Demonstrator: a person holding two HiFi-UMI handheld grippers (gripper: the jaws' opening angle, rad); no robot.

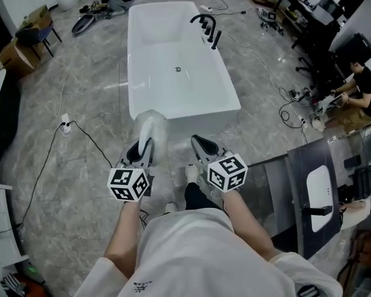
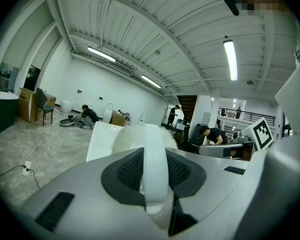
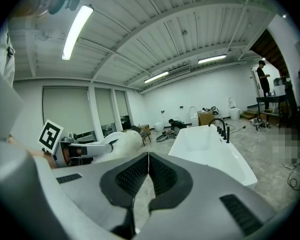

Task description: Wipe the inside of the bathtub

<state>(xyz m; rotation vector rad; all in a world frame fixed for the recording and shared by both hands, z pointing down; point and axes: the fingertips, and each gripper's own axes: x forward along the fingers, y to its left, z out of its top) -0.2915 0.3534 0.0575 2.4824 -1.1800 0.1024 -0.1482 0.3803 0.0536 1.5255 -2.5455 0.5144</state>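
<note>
Your left tongs (image 1: pixel 146 146) are pinching a white fluffy wiping pad (image 1: pixel 153 127) by its smooth white plastic band (image 2: pixel 155 164), which stands on edge between the dark pads (image 2: pixel 122 171). That grip leaves the soft side free out front, ready, I judge, to be laid against the tub wall. Your right tongs (image 1: pixel 199 142) are pressed together on nothing, their two faces meeting in a thin line. I take it you hold this one beside the other simply to keep it out of the way.

The white rectangular freestanding bathtub (image 1: pixel 142 54) sits on the grey marble-look floor (image 1: pixel 93 73) straight ahead of you. It is well apart from both tongs, so wiping has not begun and you will need to step in first. Its long axis runs directly away from you, with the near short end facing your feet. The black tap set (image 1: pixel 207 26) stands on the right-hand rim toward the far end. The small round drain (image 1: pixel 178 69) lies about midway along the bottom. The wiping pad's long axis follows the left tongs, pointing forward at the tub's near end.
</note>
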